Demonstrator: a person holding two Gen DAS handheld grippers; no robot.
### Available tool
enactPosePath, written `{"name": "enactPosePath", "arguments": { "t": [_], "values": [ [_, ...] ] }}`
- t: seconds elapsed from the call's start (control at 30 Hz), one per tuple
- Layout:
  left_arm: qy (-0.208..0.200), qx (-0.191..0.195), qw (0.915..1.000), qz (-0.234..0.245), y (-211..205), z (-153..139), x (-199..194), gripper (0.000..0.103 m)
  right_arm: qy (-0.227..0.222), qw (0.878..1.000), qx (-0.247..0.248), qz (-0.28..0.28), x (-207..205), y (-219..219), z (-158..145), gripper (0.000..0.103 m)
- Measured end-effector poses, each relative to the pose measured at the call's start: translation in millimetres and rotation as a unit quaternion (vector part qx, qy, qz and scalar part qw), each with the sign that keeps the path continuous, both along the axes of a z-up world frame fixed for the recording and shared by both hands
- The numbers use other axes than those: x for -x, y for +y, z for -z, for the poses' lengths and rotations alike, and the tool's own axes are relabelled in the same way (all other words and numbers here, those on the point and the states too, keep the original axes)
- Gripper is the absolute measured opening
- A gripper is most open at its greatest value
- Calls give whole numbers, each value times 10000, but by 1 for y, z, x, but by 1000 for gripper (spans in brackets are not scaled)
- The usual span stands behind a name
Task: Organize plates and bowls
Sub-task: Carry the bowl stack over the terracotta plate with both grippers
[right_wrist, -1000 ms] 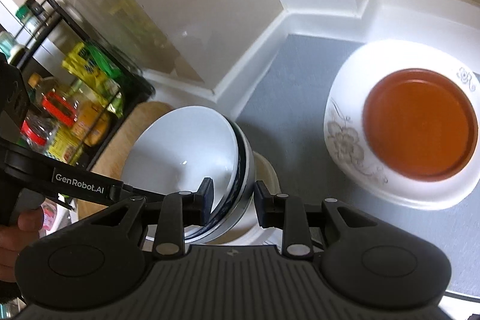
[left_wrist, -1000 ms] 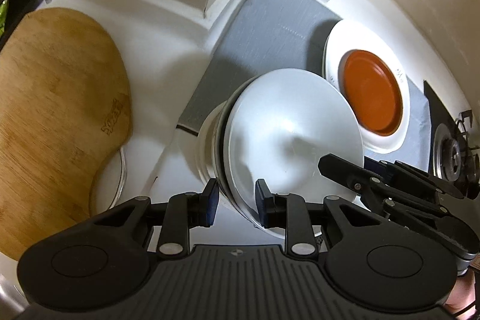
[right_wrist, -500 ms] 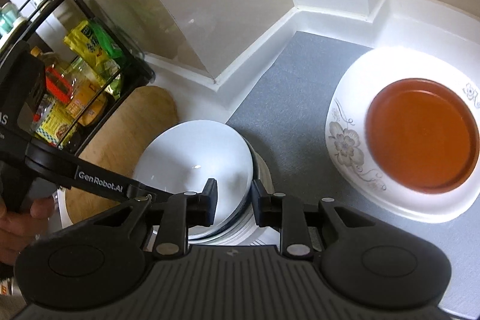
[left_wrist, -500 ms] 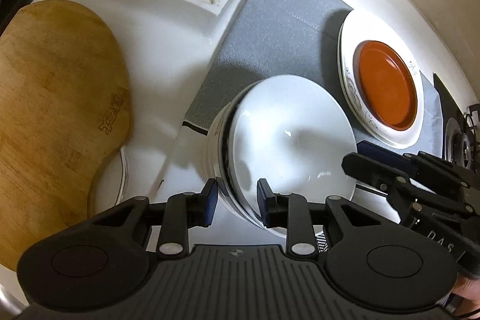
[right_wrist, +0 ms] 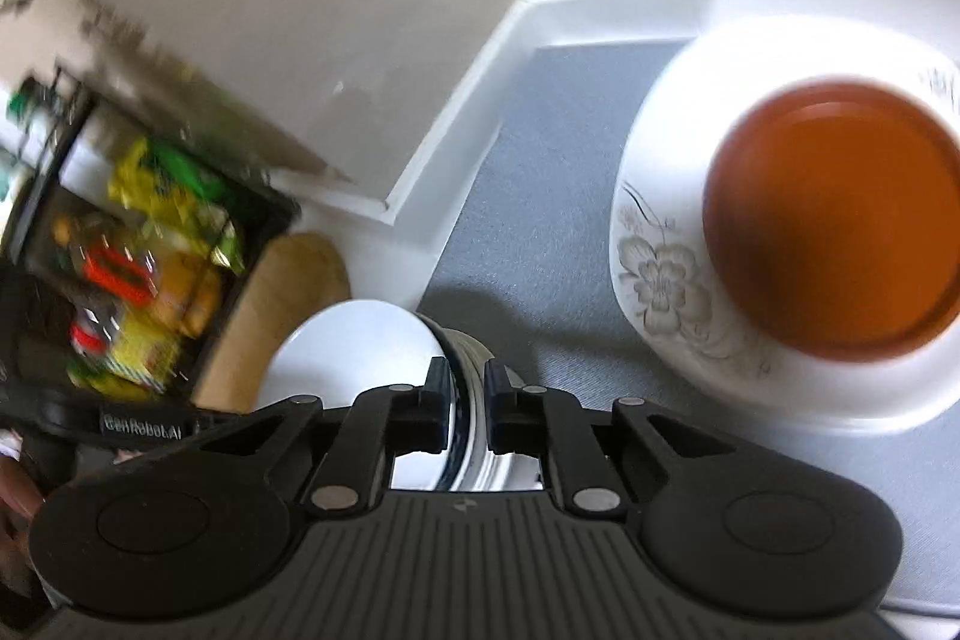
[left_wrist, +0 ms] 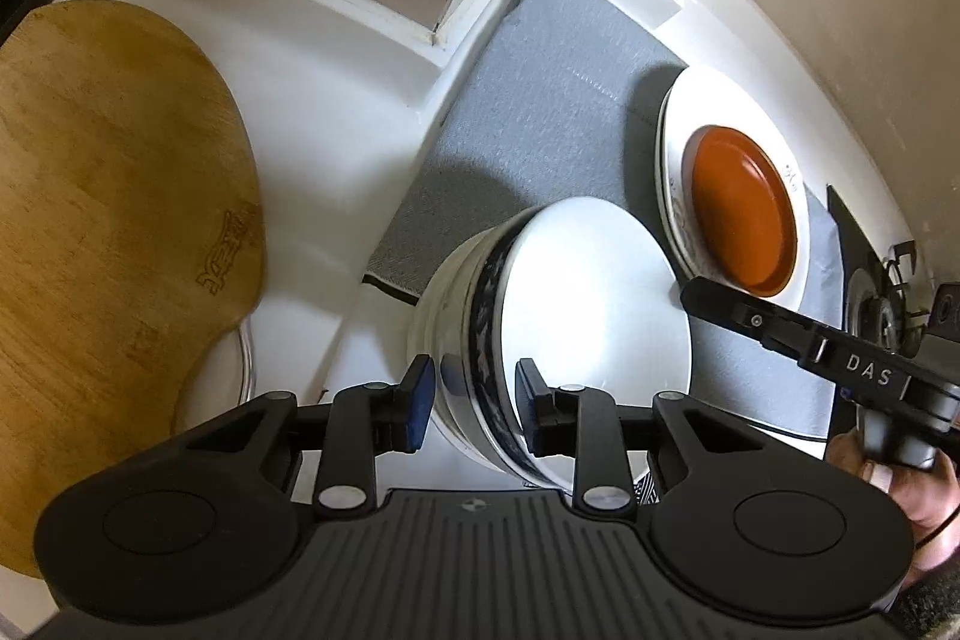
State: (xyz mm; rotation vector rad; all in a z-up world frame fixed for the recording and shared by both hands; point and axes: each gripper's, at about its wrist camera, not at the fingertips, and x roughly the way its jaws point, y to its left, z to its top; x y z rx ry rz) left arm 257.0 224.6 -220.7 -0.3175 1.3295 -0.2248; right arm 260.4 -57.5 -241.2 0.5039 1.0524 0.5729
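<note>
A stack of white bowls (left_wrist: pixel 576 304), one with a dark blue band, stands at the edge of the grey mat (left_wrist: pixel 540 100). My left gripper (left_wrist: pixel 471 403) straddles the near rim of the stack, fingers apart on each side of the rim. My right gripper (right_wrist: pixel 462 400) is shut on the stack's rim (right_wrist: pixel 465 376) from the other side; its body shows in the left wrist view (left_wrist: pixel 840 358). A brown plate (right_wrist: pixel 834 220) lies on a white flowered plate (right_wrist: pixel 660 280) to the right on the mat.
A wooden cutting board (left_wrist: pixel 108 220) lies to the left on the white counter. A black rack with packets and bottles (right_wrist: pixel 132 250) stands far left. A stove burner (left_wrist: pixel 882 304) is at the right edge. White walls and a corner ledge close in behind.
The left gripper's fingers have opened wider around the bowl rim. The right gripper's fingers have closed in on the rim, and its view has swung right with motion blur.
</note>
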Motion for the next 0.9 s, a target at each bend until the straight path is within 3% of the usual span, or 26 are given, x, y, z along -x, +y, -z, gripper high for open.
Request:
{"name": "enactPosePath", "arguments": {
  "t": [0.17,0.33,0.4,0.5,0.8,0.87,0.9],
  "values": [
    [-276,209,9994,-95,12,-14,0,28,-187,9989,395,-192,3,12,-10,15],
    [-24,486,9986,-226,24,2,-13,30,-150,9989,321,-297,5,13,-9,16],
    [140,601,9974,-358,29,11,-14,30,-67,9991,332,-262,6,11,-5,21],
    [194,598,9976,-300,29,20,-14,31,40,9996,205,-190,9,8,1,43],
    [610,723,9954,-168,20,50,-20,46,644,9977,-205,-11,4,5,28,66],
    [746,939,9926,-205,18,61,-20,59,828,9960,-333,-35,4,9,38,66],
    [809,1001,9915,-196,16,64,-19,60,892,9953,-372,-94,4,12,42,65]
  ]
}}
